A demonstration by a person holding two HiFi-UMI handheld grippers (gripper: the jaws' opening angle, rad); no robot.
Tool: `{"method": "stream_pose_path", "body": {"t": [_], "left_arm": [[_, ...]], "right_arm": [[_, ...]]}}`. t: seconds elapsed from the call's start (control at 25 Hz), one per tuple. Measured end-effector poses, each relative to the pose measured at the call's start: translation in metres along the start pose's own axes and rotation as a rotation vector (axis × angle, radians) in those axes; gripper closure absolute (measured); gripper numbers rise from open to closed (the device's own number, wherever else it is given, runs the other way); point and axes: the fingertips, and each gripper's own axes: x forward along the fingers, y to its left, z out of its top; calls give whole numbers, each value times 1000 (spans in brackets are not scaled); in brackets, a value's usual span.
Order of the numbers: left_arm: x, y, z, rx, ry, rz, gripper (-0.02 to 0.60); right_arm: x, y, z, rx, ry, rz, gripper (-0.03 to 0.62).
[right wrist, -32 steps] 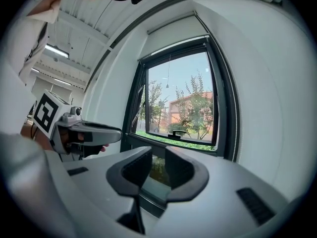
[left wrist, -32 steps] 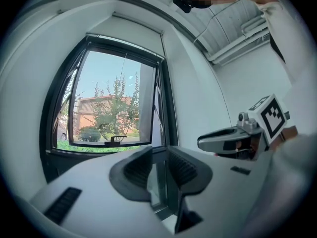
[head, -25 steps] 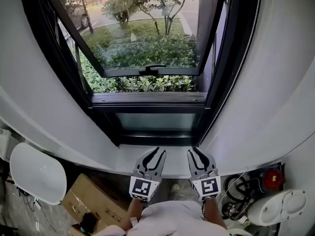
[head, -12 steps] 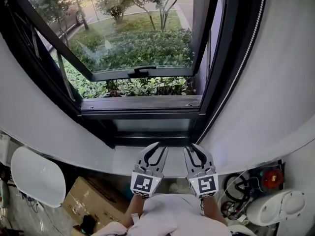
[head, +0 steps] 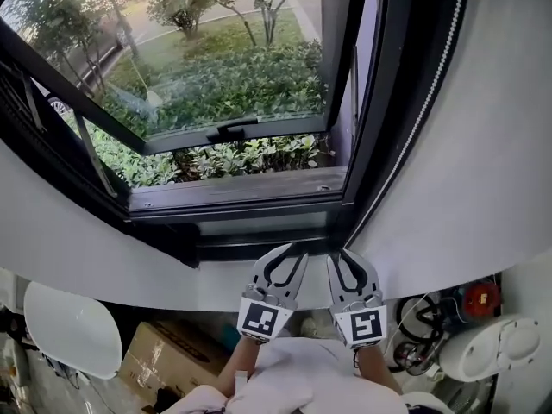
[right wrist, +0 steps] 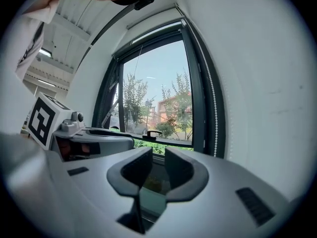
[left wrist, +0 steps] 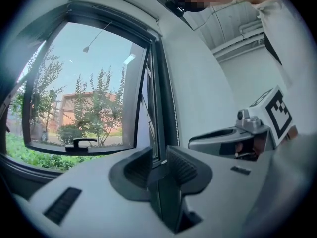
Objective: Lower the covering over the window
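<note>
The dark-framed window [head: 237, 192] fills the upper head view, its sash [head: 231, 128] tilted open outward over green bushes. A white bead chain [head: 431, 84] runs down the frame's right side, and shows again as the bead chain [right wrist: 210, 93] in the right gripper view. No lowered covering shows over the glass. My left gripper [head: 291, 255] and right gripper [head: 345, 257] are side by side over the white sill [head: 207, 291], pointing at the frame's lower right corner. Both are open and hold nothing. The left gripper [left wrist: 159, 165] and right gripper [right wrist: 158, 165] frame only the window.
White walls curve on both sides of the window. Below the sill are a white rounded seat [head: 73, 326], a cardboard box [head: 172, 356], coiled cables with a red part [head: 479, 300] and a white appliance [head: 496, 348]. The sash handle [right wrist: 153, 133] juts inward.
The view has swung right, so the window sits further left and the bead chain more central. Both grippers have edged forward and up toward the frame's lower right corner. Their jaws look unchanged.
</note>
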Motion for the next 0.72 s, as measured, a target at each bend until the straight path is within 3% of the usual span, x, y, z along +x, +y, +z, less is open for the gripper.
{"method": "stream_pose_path", "body": {"t": [0.12,0.44,0.72], "left_arm": [[18,-5,2,5,-15,-73,483],[60,-23,6,24,-52,-270,483],[87,-36,10,7,-76,-365,482]], "right_arm": [[3,-10,11,-5,-41,-55,523],[2,-29,5,-4,-7,-226,525],[-3,-47,4,7,8,-330,526]]}}
